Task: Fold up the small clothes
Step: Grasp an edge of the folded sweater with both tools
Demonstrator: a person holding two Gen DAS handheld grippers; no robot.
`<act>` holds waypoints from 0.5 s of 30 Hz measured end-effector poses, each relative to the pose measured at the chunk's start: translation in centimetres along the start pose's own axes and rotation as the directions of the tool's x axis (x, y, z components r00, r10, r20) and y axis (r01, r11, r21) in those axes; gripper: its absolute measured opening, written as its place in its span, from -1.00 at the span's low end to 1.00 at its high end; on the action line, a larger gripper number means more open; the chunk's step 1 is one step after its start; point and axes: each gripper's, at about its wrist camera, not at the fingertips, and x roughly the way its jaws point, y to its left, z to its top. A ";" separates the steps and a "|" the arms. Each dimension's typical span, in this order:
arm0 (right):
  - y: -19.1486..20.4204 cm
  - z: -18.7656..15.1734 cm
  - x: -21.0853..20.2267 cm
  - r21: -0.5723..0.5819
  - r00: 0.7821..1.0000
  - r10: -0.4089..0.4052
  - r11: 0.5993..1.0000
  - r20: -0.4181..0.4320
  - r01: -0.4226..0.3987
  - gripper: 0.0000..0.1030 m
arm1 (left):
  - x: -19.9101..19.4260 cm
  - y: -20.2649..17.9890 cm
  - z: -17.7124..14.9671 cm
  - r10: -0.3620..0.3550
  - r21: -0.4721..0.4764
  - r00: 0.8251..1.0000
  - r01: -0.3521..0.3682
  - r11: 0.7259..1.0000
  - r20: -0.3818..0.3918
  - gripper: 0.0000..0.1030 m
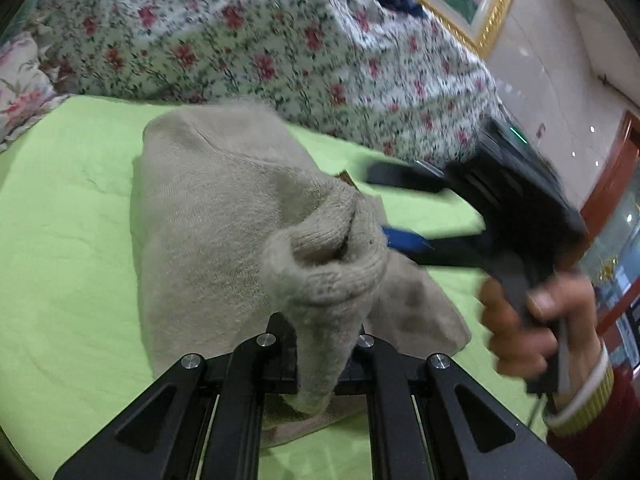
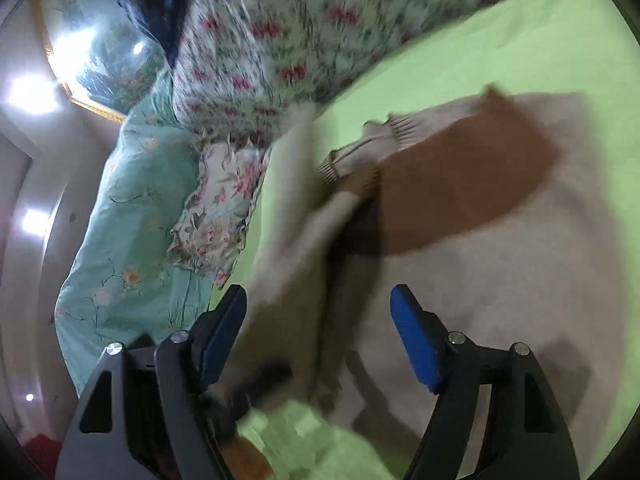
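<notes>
Folding barely begun: beige knit garment (image 1: 208,216) on the green bed sheet (image 1: 60,220), one bunched edge pinched in left gripper (image 1: 320,364) jaws, right gripper (image 2: 320,336) jaws spread over it, most folds left.

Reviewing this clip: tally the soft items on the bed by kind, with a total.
Beige knit sweater: 1
Floral quilt: 1
Teal floral duvet: 1
Floral ruffled pillow: 1
Green sheet: 1
Total: 5
</notes>
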 end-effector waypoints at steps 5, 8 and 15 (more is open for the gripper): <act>0.3 3.0 6.4 -0.002 0.997 -0.030 1.000 -0.071 0.030 -0.20 | 1.0 -0.6 -0.6 0.016 0.032 0.999 -0.015 0.999 -0.033 -0.86; 1.3 4.1 7.5 -0.044 0.994 -0.095 0.995 -0.051 0.093 -0.58 | 1.0 -1.2 -0.5 0.037 0.064 0.999 -0.035 0.997 -0.031 -0.86; 4.6 4.0 0.5 -0.212 0.987 -0.132 0.966 0.087 0.147 -0.64 | 1.1 -4.7 0.8 -0.066 0.103 0.998 0.067 0.992 -0.013 -0.85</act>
